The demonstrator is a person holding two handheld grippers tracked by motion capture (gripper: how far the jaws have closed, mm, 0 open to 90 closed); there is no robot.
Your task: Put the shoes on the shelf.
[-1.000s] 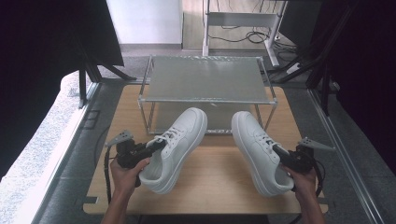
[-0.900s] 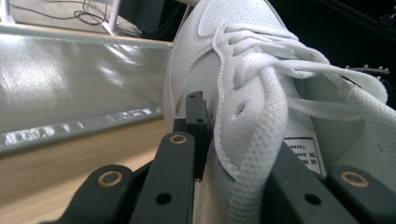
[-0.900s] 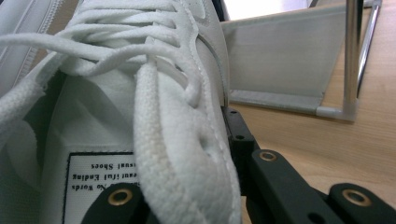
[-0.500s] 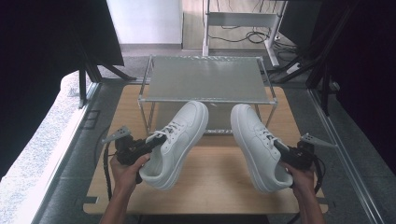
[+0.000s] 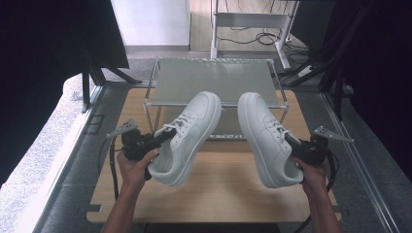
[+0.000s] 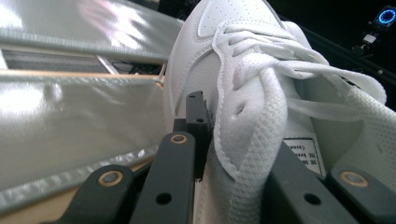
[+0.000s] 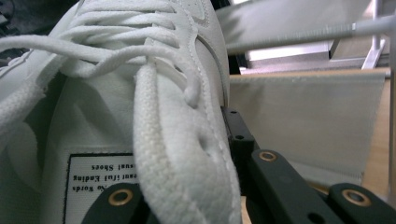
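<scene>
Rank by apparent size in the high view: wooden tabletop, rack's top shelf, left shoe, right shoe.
1. wooden tabletop
2. rack's top shelf
3. left shoe and right shoe: they look alike, so no ranking.

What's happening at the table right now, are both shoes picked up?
Yes. A person holds a gripper in each hand, each clamped on the side wall of a white sneaker. The left gripper holds the left sneaker and the right gripper holds the right sneaker. Both shoes seem to hang clear of the wooden table, toes pointing towards the two-tier wire rack behind. Neither shoe is on a shelf yet.
</scene>
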